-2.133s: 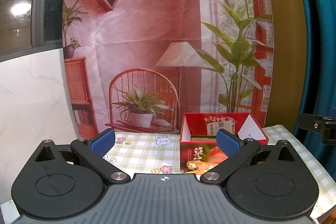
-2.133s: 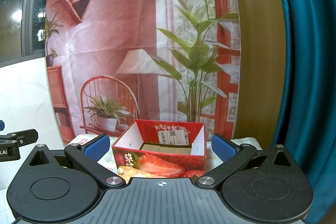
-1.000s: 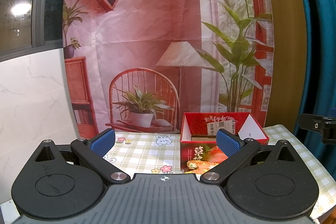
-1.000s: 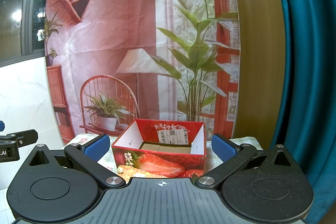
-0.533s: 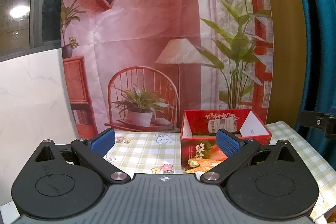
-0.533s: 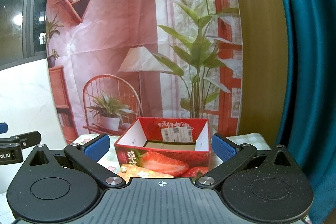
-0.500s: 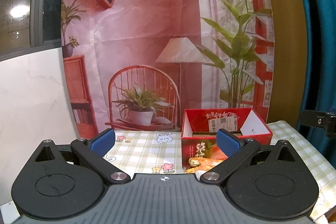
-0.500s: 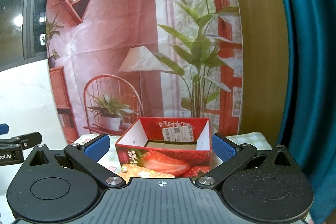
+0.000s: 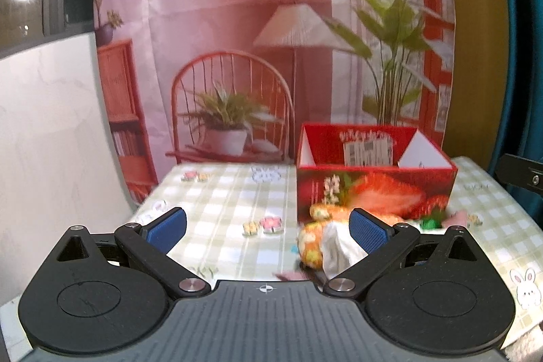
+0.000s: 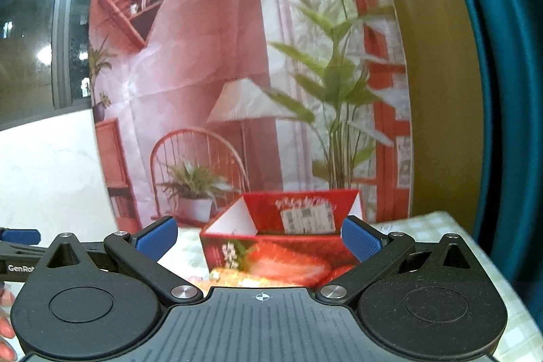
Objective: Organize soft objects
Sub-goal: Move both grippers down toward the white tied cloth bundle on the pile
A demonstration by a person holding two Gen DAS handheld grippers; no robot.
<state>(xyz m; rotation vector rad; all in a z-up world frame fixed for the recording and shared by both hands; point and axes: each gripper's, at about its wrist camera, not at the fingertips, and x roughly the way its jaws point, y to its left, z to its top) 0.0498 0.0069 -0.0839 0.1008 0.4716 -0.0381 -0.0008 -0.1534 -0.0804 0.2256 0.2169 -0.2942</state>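
Soft toys (image 9: 320, 241) piled against red box (image 9: 373, 185) front. My left gripper (image 9: 268, 228) and right gripper (image 10: 258, 238) wide open, empty. Risk: blurry approach, shoving pile under box.

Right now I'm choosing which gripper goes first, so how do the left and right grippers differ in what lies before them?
The left gripper looks down at an orange patterned soft toy by its right fingertip; the right gripper faces the red strawberry box squarely. The left sees much checked tablecloth; the right little. Both are open and empty.
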